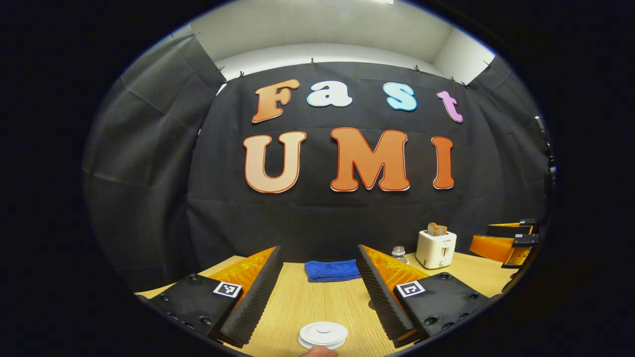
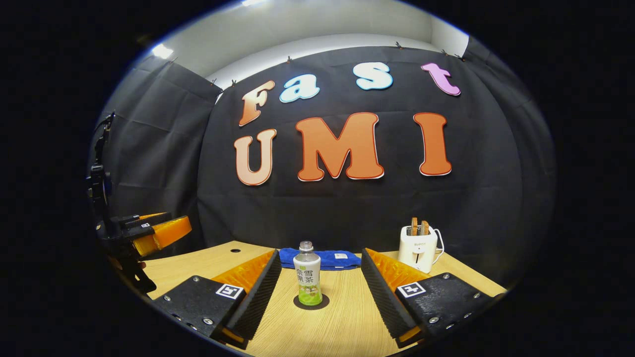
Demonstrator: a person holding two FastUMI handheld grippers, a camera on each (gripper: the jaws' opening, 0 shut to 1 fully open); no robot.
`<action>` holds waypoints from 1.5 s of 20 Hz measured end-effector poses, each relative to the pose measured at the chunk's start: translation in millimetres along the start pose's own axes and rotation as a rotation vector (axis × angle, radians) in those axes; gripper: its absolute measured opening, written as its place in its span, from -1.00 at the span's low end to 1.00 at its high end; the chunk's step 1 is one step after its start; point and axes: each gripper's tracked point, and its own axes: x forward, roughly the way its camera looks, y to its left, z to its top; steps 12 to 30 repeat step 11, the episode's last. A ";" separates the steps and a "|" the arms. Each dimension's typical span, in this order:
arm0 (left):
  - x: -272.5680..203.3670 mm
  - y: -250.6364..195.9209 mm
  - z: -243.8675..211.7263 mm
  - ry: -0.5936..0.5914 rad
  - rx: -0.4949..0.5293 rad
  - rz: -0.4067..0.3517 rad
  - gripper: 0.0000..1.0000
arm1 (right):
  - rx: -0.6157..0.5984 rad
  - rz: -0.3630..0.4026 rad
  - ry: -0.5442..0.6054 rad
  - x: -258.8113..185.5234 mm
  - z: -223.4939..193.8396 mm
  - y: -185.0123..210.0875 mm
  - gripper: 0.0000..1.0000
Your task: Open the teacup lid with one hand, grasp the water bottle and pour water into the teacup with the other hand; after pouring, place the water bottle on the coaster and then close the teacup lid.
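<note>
Two containers sit on the wooden table [image 2: 342, 322]: the lidded teacup [image 1: 323, 334] at the near edge between the left gripper [image 1: 320, 292] fingers, and the water bottle [image 2: 307, 280] upright on its dark coaster [image 2: 311, 302], between the right gripper [image 2: 320, 292] fingers. Both grippers are spread wide, touching nothing.

One bottle [image 2: 307, 277] is counted on one coaster [image 2: 311, 302], mid-bench [image 2: 347, 327]. One lid [image 1: 323, 333] is seen near. One blue cloth [image 2: 327, 259] and one toaster [image 2: 418, 248], holding two slices [image 2: 418, 227], are counted far. Two hand-held grippers [image 1: 320, 292] [image 2: 317, 292] are counted.
</note>
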 end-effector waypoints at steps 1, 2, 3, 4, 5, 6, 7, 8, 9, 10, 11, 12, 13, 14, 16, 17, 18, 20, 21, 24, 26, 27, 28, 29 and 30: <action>0.1 0.3 -1.0 0.000 -0.002 0.003 0.92 | -0.005 -0.002 -0.002 -0.7 0.5 2.1 0.94; 0.4 1.1 -0.7 0.000 -0.002 0.006 0.94 | -0.005 0.001 -0.002 -0.6 -0.1 3.7 0.94; 0.4 2.2 -0.8 0.002 -0.001 0.008 0.90 | -0.004 0.005 -0.002 -0.3 -0.6 7.3 0.94; 0.2 2.7 -1.4 0.002 0.001 0.009 0.90 | -0.002 0.003 -0.001 0.4 -1.5 6.9 0.94; -0.1 3.3 -1.2 0.001 0.004 0.010 0.90 | -0.002 0.005 -0.004 0.7 -1.6 8.0 0.94; -0.4 4.0 -1.5 -0.001 0.006 0.013 0.94 | -0.003 0.004 -0.003 1.1 -1.4 8.6 0.94; 0.1 3.9 -0.8 -0.004 0.008 0.014 0.90 | -0.003 0.008 -0.005 1.4 -2.2 10.4 0.94; -0.5 5.0 -0.5 -0.005 0.009 0.016 0.94 | -0.003 0.011 -0.004 1.8 -2.8 11.8 0.94; -0.2 5.6 0.3 -0.008 0.011 0.019 0.90 | -0.004 0.012 -0.005 2.0 -2.7 12.6 0.94; 0.6 6.4 0.6 -0.009 0.014 0.021 0.94 | -0.006 0.014 -0.007 2.5 -1.7 13.1 0.94; 0.4 7.1 2.0 -0.011 0.016 0.022 0.90 | -0.008 0.011 -0.009 3.0 -2.2 12.4 0.94; 0.4 7.1 2.0 -0.011 0.016 0.022 0.90 | -0.008 0.011 -0.009 3.0 -2.2 12.4 0.94; 0.4 7.1 2.0 -0.011 0.016 0.022 0.90 | -0.008 0.011 -0.009 3.0 -2.2 12.4 0.94; 0.4 7.1 2.0 -0.011 0.016 0.022 0.90 | -0.008 0.011 -0.009 3.0 -2.2 12.4 0.94; 0.4 7.1 2.0 -0.011 0.016 0.022 0.90 | -0.008 0.011 -0.009 3.0 -2.2 12.4 0.94; 0.4 7.1 2.0 -0.011 0.016 0.022 0.90 | -0.008 0.011 -0.009 3.0 -2.2 12.4 0.94; 0.4 7.1 2.0 -0.011 0.016 0.022 0.90 | -0.008 0.011 -0.009 3.0 -2.2 12.4 0.94; 0.4 7.1 2.0 -0.011 0.016 0.022 0.90 | -0.008 0.011 -0.009 3.0 -2.2 12.4 0.94; 0.4 7.1 2.0 -0.011 0.016 0.022 0.90 | -0.008 0.011 -0.009 3.0 -2.2 12.4 0.94; 0.4 7.1 2.0 -0.011 0.016 0.022 0.90 | -0.008 0.011 -0.009 3.0 -2.2 12.4 0.94; 0.4 7.1 2.0 -0.011 0.016 0.022 0.90 | -0.008 0.011 -0.009 3.0 -2.2 12.4 0.94; 0.4 7.1 2.0 -0.011 0.016 0.022 0.90 | -0.008 0.011 -0.009 3.0 -2.2 12.4 0.94; 0.4 7.1 2.0 -0.011 0.016 0.022 0.90 | -0.008 0.011 -0.009 3.0 -2.2 12.4 0.94; 0.4 7.1 2.0 -0.011 0.016 0.022 0.90 | -0.008 0.011 -0.009 3.0 -2.2 12.4 0.94; 0.4 7.1 2.0 -0.011 0.016 0.022 0.90 | -0.008 0.011 -0.009 3.0 -2.2 12.4 0.94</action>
